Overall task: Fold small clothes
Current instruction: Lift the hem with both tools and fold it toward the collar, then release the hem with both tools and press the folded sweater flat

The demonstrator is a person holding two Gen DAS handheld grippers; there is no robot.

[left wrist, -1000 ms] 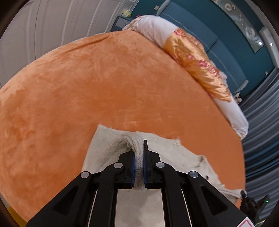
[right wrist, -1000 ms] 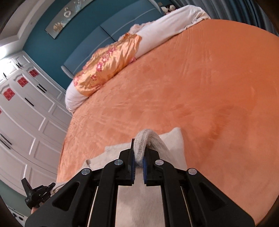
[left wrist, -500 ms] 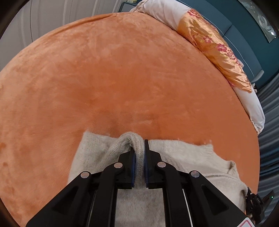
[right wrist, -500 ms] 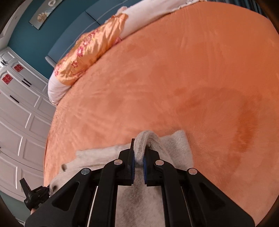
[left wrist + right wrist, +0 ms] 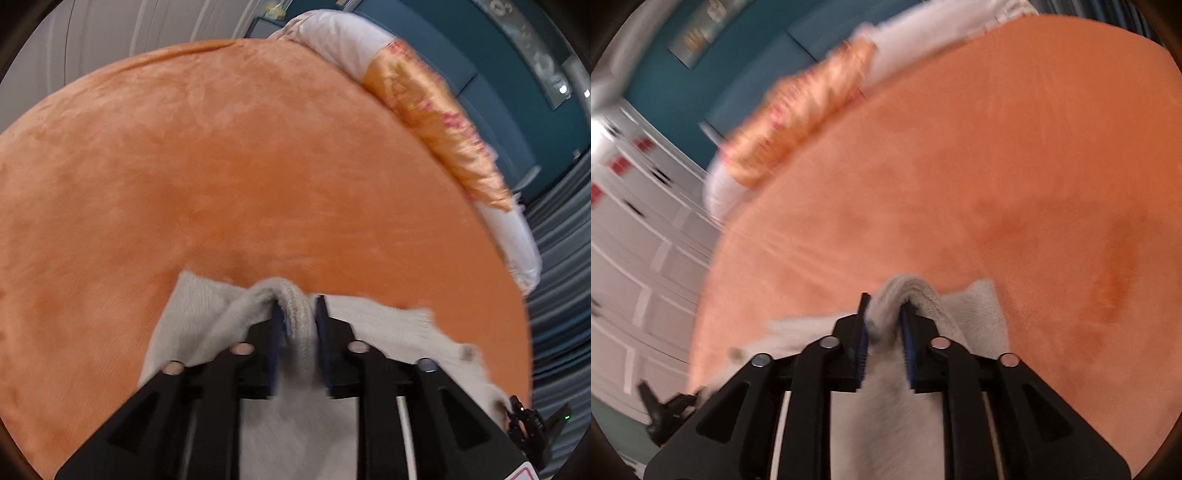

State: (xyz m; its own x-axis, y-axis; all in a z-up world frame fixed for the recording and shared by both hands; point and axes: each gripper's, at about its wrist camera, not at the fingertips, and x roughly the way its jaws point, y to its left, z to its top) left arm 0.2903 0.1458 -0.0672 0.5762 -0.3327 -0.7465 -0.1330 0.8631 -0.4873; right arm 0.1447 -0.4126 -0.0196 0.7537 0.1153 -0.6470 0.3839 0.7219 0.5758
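Observation:
A small cream knit sweater (image 5: 207, 310) lies on the orange plush bedspread (image 5: 258, 166). A bunched fold of it stands between the fingers of my left gripper (image 5: 298, 314), whose jaws have parted around it. In the right wrist view the same sweater (image 5: 979, 314) has a fold standing between the fingers of my right gripper (image 5: 884, 312), whose jaws have also parted. Both views are blurred by motion. The other gripper shows as a black shape at the lower right of the left view (image 5: 532, 424) and lower left of the right view (image 5: 661, 410).
A white bolster with an orange floral satin cover (image 5: 443, 122) lies along the head of the bed by a teal headboard (image 5: 491, 74). White panelled wardrobes (image 5: 631, 266) stand beside the bed. The bedspread (image 5: 997, 166) spreads wide ahead.
Both grippers' jaws have widened from tightly pinching the sweater folds to standing apart around them. Both cameras have tilted up and moved, blurring the views.

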